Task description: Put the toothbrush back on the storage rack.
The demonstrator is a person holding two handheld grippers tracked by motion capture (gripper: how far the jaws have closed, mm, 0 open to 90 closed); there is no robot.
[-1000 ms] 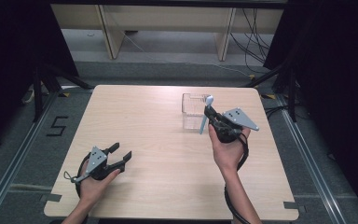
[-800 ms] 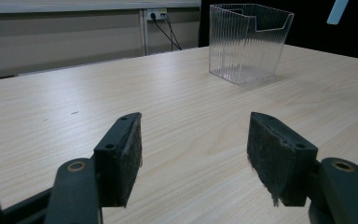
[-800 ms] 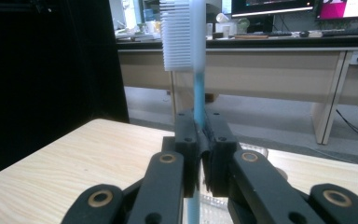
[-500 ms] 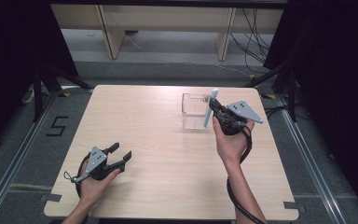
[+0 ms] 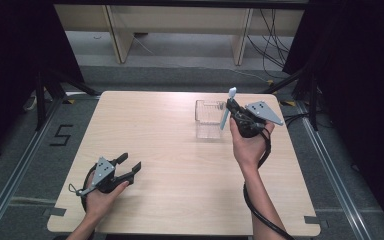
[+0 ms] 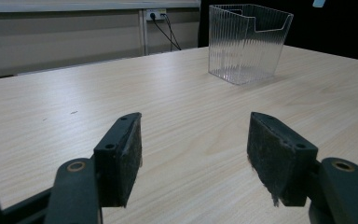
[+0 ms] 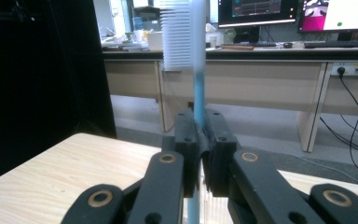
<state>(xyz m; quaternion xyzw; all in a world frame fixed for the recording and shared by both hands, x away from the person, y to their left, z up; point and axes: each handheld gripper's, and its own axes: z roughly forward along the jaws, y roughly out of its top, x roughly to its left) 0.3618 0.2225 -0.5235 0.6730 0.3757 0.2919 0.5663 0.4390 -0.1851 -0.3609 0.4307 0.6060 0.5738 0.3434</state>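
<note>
Left: the left gripper (image 5: 128, 167) rests low on the pale wooden table (image 5: 170, 165), jaws spread wide and empty. Centre: a clear ribbed plastic box (image 5: 209, 119) stands upright. Right: the right gripper (image 5: 231, 106), jaws clamped on the handle of a light-blue plastic toothbrush (image 5: 226, 111), holds it bristles-up beside the box. Judged light, stiff and slippery; mid-handle grip suits it.

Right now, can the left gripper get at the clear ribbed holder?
Probably yes: the left gripper is open, with bare table between it and the clear ribbed holder.
</note>
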